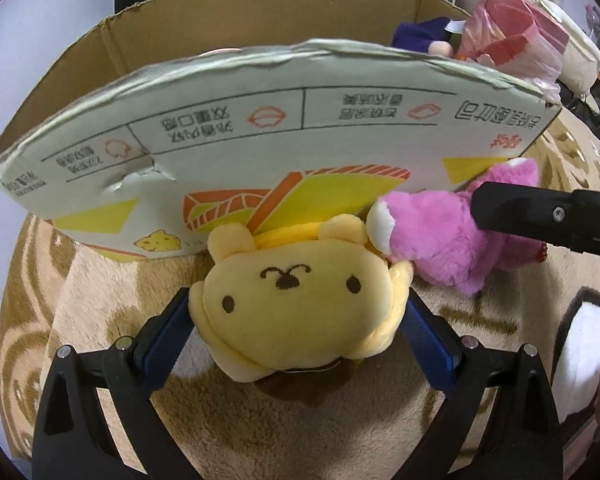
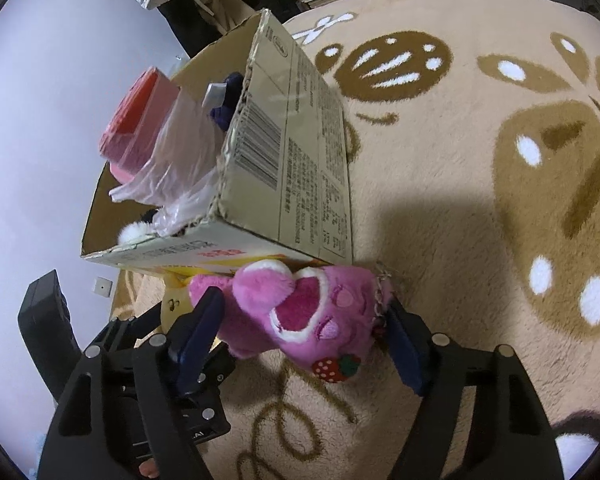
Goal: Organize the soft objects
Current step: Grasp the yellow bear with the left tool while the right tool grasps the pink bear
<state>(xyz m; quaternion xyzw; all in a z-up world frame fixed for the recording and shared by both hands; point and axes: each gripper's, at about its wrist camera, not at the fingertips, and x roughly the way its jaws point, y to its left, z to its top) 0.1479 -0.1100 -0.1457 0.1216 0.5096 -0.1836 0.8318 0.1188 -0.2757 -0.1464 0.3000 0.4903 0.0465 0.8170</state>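
A yellow plush dog [image 1: 300, 308] lies upside down on the rug, against the front wall of an open cardboard box [image 1: 260, 136]. My left gripper [image 1: 300, 320] is shut on its head, blue pads on both sides. A pink plush bear [image 1: 452, 232] lies just right of it. In the right wrist view my right gripper [image 2: 304, 320] is shut on the pink bear [image 2: 320, 312], next to the corner of the box [image 2: 284, 152]. The right gripper's black finger shows in the left wrist view [image 1: 540, 216].
The box holds a pink-and-red item in a clear plastic bag [image 2: 148, 136], a dark purple plush [image 1: 424, 32] and something white and fluffy [image 2: 134, 232]. A beige and brown patterned rug [image 2: 480, 200] covers the floor. Shelves and clutter stand behind.
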